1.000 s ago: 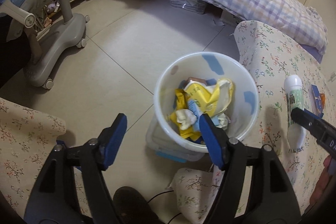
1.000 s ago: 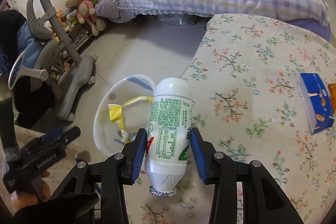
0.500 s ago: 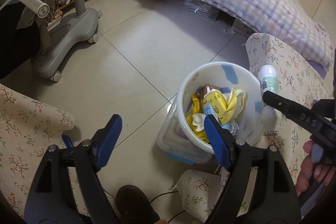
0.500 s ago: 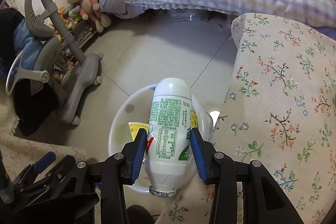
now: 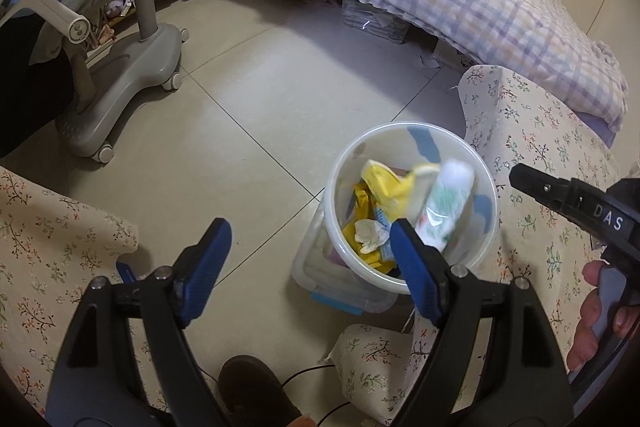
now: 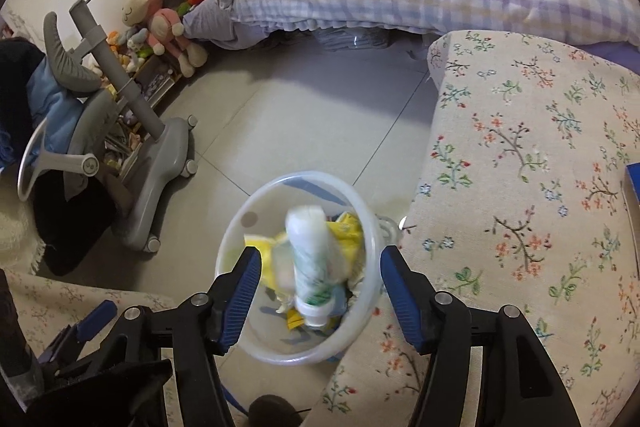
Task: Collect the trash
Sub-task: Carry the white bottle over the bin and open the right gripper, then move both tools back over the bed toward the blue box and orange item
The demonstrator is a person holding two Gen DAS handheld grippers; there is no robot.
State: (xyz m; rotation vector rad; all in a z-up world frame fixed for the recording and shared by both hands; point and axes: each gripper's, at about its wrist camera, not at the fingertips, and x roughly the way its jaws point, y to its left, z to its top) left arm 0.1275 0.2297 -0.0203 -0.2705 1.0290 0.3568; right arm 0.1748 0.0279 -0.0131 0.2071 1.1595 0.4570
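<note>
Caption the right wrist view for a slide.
Right gripper, jaws just opened, hangs over translucent white bin; blurred white plastic bottle drops onto yellow wrappers.

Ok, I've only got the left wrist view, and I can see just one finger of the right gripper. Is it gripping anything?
Observer: No. The right gripper has just been opening its jaws and the pads touch nothing. The white bottle is blurred below them, inside the bucket.
Operator: Is there anything else on the floral cloth on that side?
Observer: Yes, a blue box lies on the floral cloth at the right edge of the right wrist view. Only its end shows.
</note>
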